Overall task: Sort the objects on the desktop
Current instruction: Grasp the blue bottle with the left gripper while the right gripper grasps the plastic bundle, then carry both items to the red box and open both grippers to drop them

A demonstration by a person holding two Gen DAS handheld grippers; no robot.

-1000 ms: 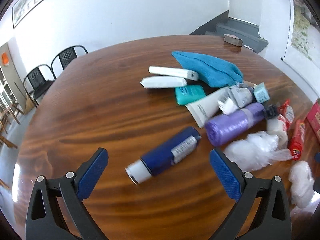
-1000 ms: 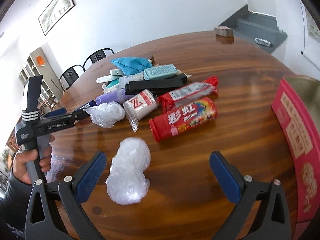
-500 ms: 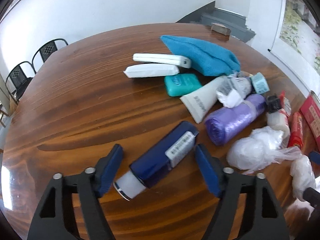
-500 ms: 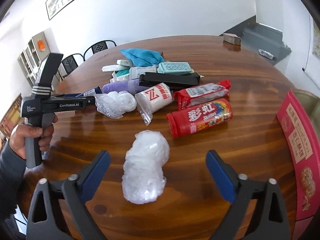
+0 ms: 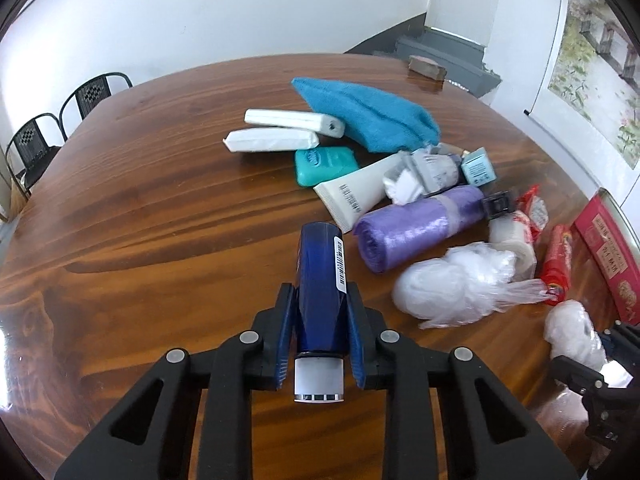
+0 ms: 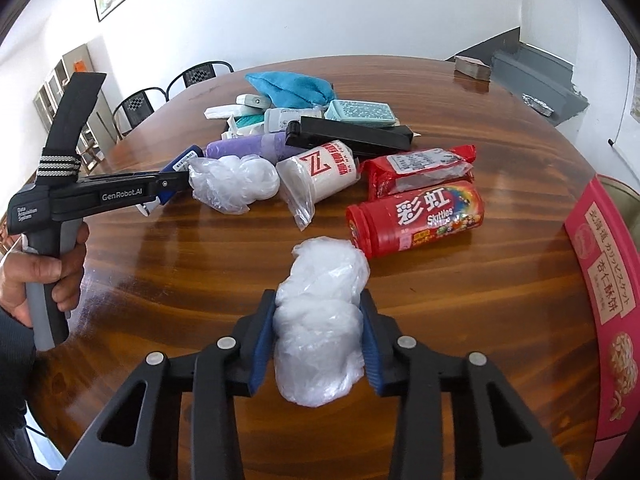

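The desk (image 5: 160, 208) is carrying one loose heap of toiletries and snacks, and both hands are working its near edge at once. The red biscuit box (image 6: 600, 280) is sitting well off to the right side, apart from the heap.

The right gripper (image 6: 318, 334) is pointing down and forward at the plastic bag bundle (image 6: 320, 320), which is lying lengthwise along the fingers, just in front of the red Skittles can (image 6: 416, 218) and not touching it. The fingers have just been closing and are now pressing both sides of the bundle, denting the film. It is soft, so the grip is probably squashing more than locking.

The left gripper (image 5: 320, 328) is nearer the blue bottle (image 5: 320, 280). The bottle's long axis is running straight along the fingers, white cap (image 5: 319, 380) toward the wrist, base pointing at the purple bag roll (image 5: 416, 228) ahead. These fingers have also just been closing and are nearly together, clamping the bottle's lower body on both flanks. The bottle appears to be resting on the desk, not yet lifted. Next move is likely lifting both clear of the heap.
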